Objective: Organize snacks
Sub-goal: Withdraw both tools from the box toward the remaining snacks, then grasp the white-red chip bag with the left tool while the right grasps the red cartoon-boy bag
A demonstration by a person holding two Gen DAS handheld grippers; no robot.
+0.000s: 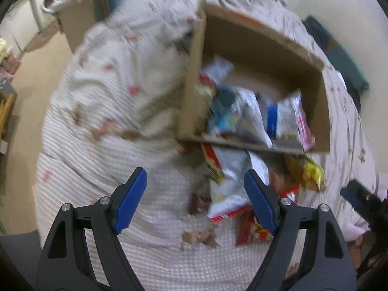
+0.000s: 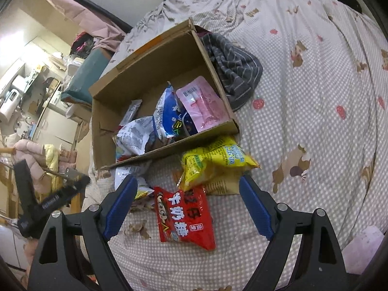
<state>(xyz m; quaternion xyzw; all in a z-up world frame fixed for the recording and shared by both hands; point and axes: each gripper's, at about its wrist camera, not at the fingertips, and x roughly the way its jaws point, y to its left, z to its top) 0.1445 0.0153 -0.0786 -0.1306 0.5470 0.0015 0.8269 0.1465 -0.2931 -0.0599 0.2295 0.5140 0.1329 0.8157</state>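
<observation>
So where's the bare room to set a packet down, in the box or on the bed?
The far half of the cardboard box floor is bare. Its near end is piled with packets, and the yellow bag and red packet crowd the bedspread below; right of them lies open.

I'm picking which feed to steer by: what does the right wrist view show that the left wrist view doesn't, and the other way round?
Only the right wrist view shows the pink pouch's flat face with its barcode label, sharply, the grey striped cloth beside the cardboard box, and clear print on the red packet.

Only the left wrist view, which is blurred, shows the washing machine in the background and a small dark brown packet on the bed.

Both show the box with snacks inside, the yellow bag outside it, and open grippers, right gripper and left gripper.
</observation>
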